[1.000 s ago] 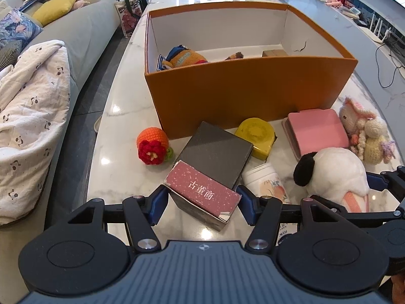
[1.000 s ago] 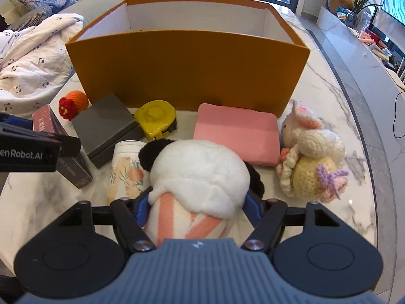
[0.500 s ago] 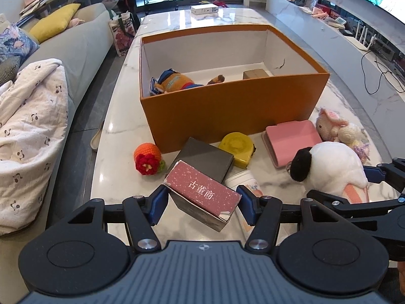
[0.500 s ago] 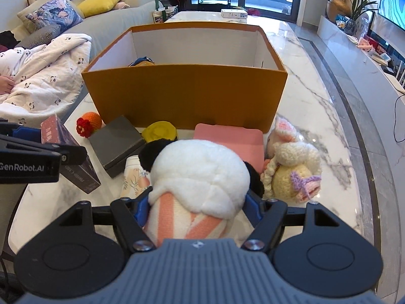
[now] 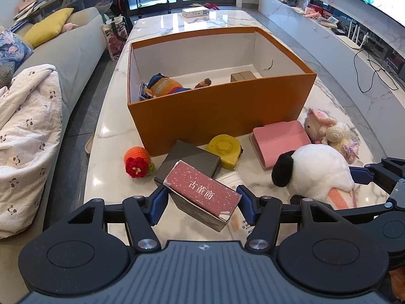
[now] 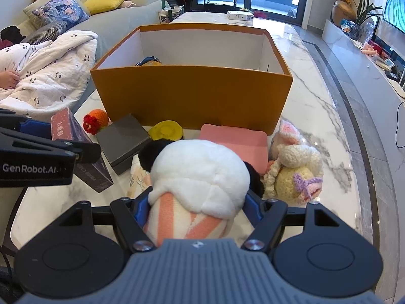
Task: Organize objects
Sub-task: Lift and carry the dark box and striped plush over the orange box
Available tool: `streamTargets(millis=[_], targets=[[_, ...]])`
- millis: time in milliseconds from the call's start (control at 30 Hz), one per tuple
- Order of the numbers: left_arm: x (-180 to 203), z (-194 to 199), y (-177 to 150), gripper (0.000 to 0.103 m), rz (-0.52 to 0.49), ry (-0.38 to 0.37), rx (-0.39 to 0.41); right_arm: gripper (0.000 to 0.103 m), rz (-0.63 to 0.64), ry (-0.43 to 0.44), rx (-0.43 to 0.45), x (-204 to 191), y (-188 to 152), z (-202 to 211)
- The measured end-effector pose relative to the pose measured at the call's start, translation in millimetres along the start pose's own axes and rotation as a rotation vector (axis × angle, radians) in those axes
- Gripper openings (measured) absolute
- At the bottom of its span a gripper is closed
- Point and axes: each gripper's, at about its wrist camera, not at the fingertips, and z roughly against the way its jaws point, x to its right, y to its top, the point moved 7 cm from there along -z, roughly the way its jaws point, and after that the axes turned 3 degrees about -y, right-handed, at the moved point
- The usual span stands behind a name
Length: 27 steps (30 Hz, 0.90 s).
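Note:
My left gripper [image 5: 201,204] is shut on a maroon box with white characters [image 5: 202,191], held tilted above the marble table. My right gripper [image 6: 193,209] is shut on a white plush with black ears and orange stripes [image 6: 200,174], also lifted. In the left wrist view that plush [image 5: 316,172] hangs at the right. A big orange box [image 5: 222,111] with white inside stands beyond; a stuffed toy [image 5: 162,87] and a small tan box [image 5: 244,76] lie in it. In the right wrist view the maroon box [image 6: 68,136] and the orange box [image 6: 192,96] show too.
On the table [image 5: 108,136] before the orange box lie a crochet orange with a red flower [image 5: 138,160], a dark grey box [image 5: 188,163], a yellow tape measure [image 5: 224,147], a pink case [image 5: 279,140], a floral cup [image 5: 231,178] and a crochet doll [image 5: 331,133]. A sofa with a blanket [image 5: 27,126] runs along the left.
Both grippers have risen with their loads and drawn back from the orange box; more of the box's inside and the room beyond has come into view.

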Motion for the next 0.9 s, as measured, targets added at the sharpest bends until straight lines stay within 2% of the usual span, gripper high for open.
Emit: streamTargets(millis=[267,467,567,733,900], targets=[[0.8,3.3,0.5,0.069,0.002,-0.004,0.011,0.073,0.000,-0.003,-0.008,0.6,-2.1,-1.1],[1.1,27.2,28.4,0.069,0.019,-0.022,0.092,0.073,-0.015,0.005,0.039,7.1,9.7,17.4],[0.3,34.9,54.4,0.069,0.017,-0.023,0.135,0.073,-0.019,0.006,0.090,12.0,30.2,32.4],[-6.6,33.0,106.9,0.069,0.012,-0.002,0.188,0.073,-0.046,-0.001,0.192,26.2,84.5,52.2],[-18.2,9.5,156.7,0.069,0.031,0.007,0.226,0.073,-0.068,-0.011,0.221,38.0,135.5,29.2]])
